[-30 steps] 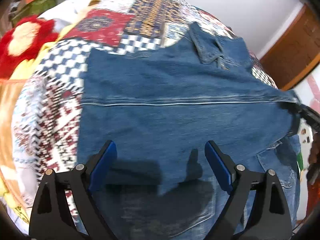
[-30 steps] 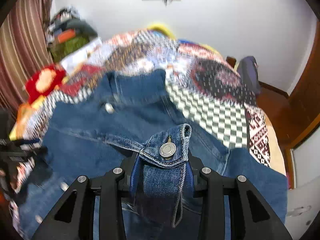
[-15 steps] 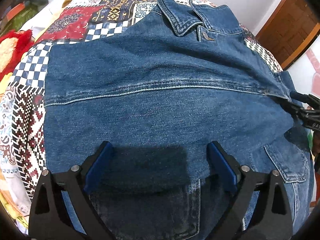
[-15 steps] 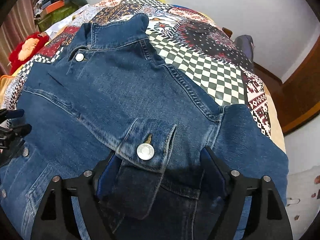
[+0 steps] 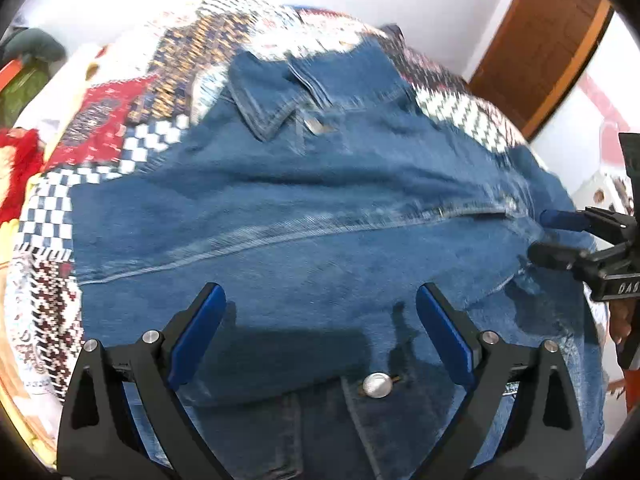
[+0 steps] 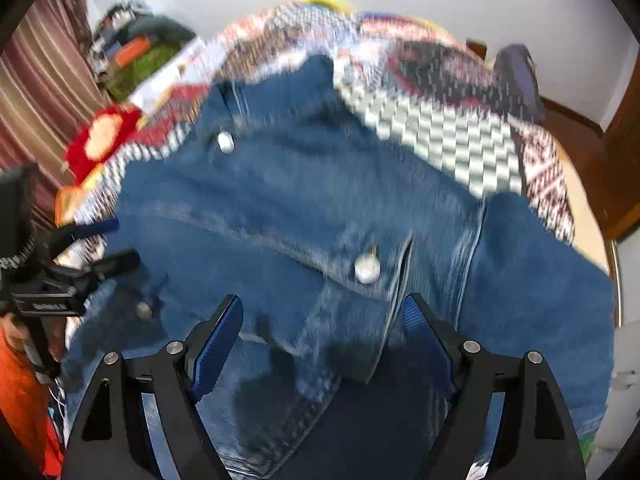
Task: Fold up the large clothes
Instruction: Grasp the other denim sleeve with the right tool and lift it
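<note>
A blue denim jacket [image 5: 304, 216] lies spread on the patchwork bedspread [image 5: 100, 136], collar [image 5: 272, 100] at the far end. Both sleeves are folded across its body. My left gripper [image 5: 320, 312] is open and empty just above the near part of the jacket, by a sleeve cuff with a metal button [image 5: 376, 385]. My right gripper [image 6: 324, 320] is open and empty above the other cuff and its button [image 6: 367, 269]. The right gripper also shows at the right edge of the left wrist view [image 5: 548, 236]. The left gripper shows at the left edge of the right wrist view [image 6: 108, 244].
A red and yellow plush cushion [image 6: 100, 140] lies at the bed's left side. A striped curtain [image 6: 40, 92] and stacked belongings [image 6: 136, 52] are beyond it. A wooden door [image 5: 536, 36] stands right of the bed. A dark bag [image 6: 516, 76] sits by the far wall.
My right gripper opened and let go of the sleeve cuff, which now lies on the jacket. Both grippers have since lifted and drawn back a little; the views are blurred by motion.
</note>
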